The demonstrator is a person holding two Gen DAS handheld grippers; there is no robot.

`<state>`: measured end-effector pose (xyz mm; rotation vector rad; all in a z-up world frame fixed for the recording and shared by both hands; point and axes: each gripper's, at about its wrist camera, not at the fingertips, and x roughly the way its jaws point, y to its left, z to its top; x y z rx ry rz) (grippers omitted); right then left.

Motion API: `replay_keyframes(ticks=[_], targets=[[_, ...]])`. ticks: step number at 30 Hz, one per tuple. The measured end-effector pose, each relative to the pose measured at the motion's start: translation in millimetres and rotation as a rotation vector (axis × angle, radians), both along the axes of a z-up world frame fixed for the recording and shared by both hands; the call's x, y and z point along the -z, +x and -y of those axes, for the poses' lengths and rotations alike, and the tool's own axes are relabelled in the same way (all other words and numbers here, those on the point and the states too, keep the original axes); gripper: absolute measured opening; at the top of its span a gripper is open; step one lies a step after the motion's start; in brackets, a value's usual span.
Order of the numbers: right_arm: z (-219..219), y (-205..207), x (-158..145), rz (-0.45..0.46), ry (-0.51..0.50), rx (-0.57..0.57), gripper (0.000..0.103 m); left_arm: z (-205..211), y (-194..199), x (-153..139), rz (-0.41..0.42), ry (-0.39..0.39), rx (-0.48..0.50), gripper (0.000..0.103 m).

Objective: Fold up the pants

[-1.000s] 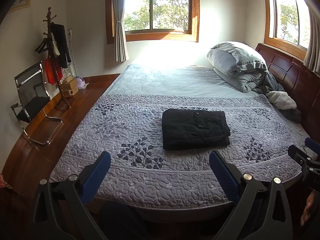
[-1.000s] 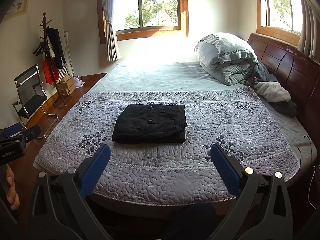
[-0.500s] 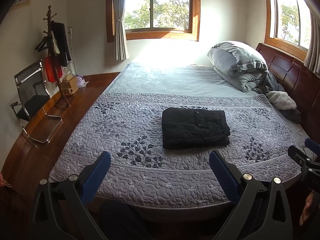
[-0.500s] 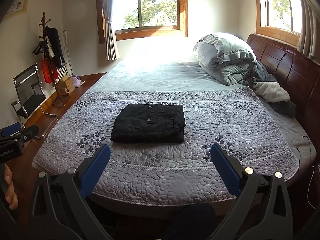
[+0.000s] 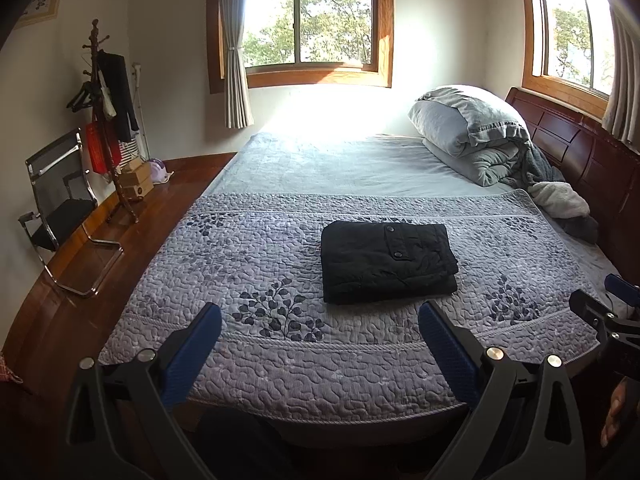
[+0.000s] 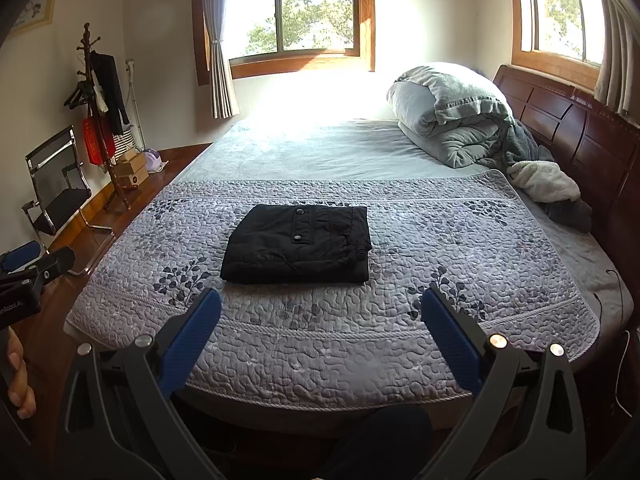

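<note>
Black pants (image 5: 388, 261) (image 6: 298, 245) lie folded into a compact rectangle on the quilted grey bedspread (image 5: 248, 264) (image 6: 460, 248), two snap buttons facing up. My left gripper (image 5: 320, 322) is open and held back from the bed's near edge, well short of the pants, with nothing between its blue pads. My right gripper (image 6: 320, 308) is likewise open and empty, just in front of the pants' near edge but above the bed's foot. Each gripper shows at the edge of the other's view.
A rolled grey duvet (image 5: 468, 132) and loose blankets (image 6: 548, 188) lie by the wooden headboard (image 5: 580, 152) on the right. A metal chair (image 5: 60, 208), a coat stand (image 5: 104, 120) and boxes stand on the wooden floor to the left. A hand shows at the frame edge (image 6: 18, 376).
Both grippers have drifted slightly back and to the side; the view of the bed shifts a little. The pants have not moved and both grippers stay open.
</note>
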<state>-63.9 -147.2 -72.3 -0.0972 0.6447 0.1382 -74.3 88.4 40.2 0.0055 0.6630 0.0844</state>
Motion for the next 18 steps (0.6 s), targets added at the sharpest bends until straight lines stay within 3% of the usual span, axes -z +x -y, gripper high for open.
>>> replay_keyframes(ticks=[18], targets=[[-1.9, -0.3, -0.7, 0.000, -0.003, -0.001, 0.100, -5.0, -1.2, -1.7, -0.004, 0.005, -0.029, 0.099]])
